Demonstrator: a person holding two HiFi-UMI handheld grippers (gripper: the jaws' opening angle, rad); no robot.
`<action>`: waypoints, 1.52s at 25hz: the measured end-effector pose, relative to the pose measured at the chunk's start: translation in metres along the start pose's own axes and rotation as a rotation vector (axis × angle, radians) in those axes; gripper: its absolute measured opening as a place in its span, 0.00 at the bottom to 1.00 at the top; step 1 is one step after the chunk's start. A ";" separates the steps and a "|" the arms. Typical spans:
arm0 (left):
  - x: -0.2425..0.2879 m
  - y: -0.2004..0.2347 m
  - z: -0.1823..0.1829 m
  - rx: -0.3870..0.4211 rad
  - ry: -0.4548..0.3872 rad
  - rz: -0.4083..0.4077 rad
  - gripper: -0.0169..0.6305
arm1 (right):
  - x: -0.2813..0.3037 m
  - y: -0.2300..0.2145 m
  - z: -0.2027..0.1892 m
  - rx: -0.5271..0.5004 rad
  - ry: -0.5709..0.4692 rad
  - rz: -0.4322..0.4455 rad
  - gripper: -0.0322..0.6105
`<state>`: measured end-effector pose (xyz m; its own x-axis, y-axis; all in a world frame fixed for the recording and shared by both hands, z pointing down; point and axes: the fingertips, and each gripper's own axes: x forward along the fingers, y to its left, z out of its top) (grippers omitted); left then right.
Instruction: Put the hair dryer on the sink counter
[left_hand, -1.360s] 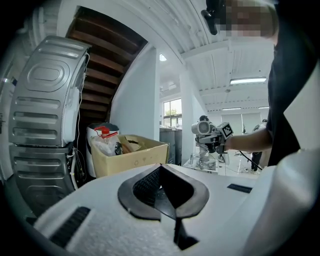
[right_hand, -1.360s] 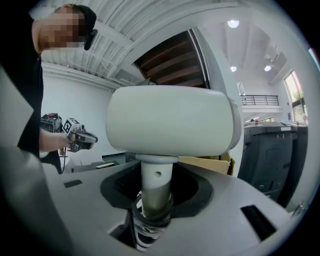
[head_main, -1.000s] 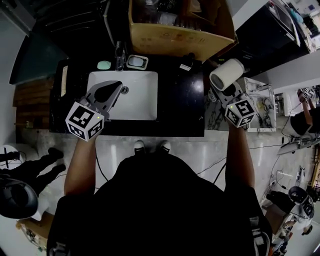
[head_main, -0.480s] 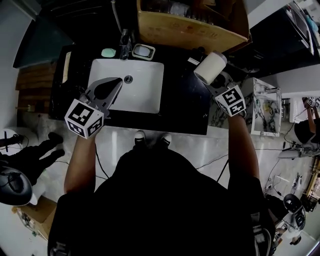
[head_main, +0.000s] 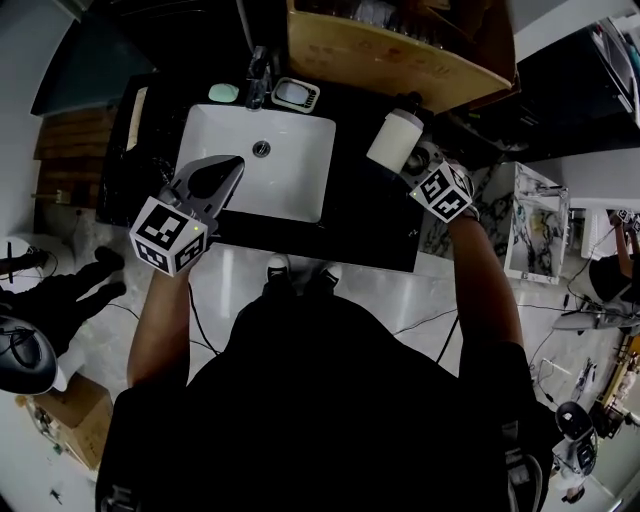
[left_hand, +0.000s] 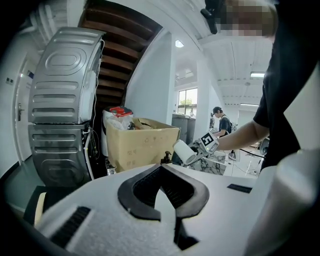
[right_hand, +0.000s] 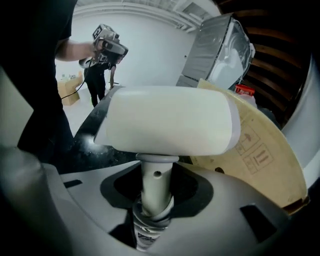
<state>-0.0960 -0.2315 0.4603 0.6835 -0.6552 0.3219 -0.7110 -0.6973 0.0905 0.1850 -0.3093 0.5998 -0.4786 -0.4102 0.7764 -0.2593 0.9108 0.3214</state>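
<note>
The white hair dryer (head_main: 393, 140) hangs above the black sink counter (head_main: 365, 215), right of the white basin (head_main: 290, 185) and just in front of the cardboard box. My right gripper (head_main: 420, 168) is shut on its handle. In the right gripper view the handle (right_hand: 156, 187) stands between the jaws, with the barrel (right_hand: 170, 120) lying across above them. My left gripper (head_main: 230, 163) hovers over the basin's left front corner, jaws together with nothing in them (left_hand: 161, 168). From the left gripper view the hair dryer (left_hand: 184, 151) shows small at the right.
A cardboard box (head_main: 400, 40) stands at the counter's back. A faucet (head_main: 258, 65), a soap dish (head_main: 297, 95) and a green soap (head_main: 223, 92) sit behind the basin. A marble-topped stand (head_main: 530, 225) is at the right, a washing machine (left_hand: 62, 115) at the left.
My right gripper has carried the hair dryer leftward and farther in, from beyond the counter's right end to above the counter by the box. The left gripper has hardly moved.
</note>
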 end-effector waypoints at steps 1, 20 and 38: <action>-0.002 0.001 -0.001 -0.005 0.001 0.007 0.05 | 0.004 0.002 -0.001 -0.020 0.013 0.012 0.29; 0.007 0.008 -0.027 -0.045 0.054 0.012 0.05 | 0.085 0.031 -0.027 -0.181 0.193 0.202 0.29; 0.001 0.024 -0.045 -0.073 0.087 0.021 0.05 | 0.131 0.045 -0.044 -0.232 0.299 0.273 0.29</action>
<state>-0.1197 -0.2355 0.5047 0.6536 -0.6396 0.4045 -0.7374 -0.6585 0.1504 0.1478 -0.3196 0.7400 -0.2320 -0.1532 0.9606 0.0530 0.9841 0.1697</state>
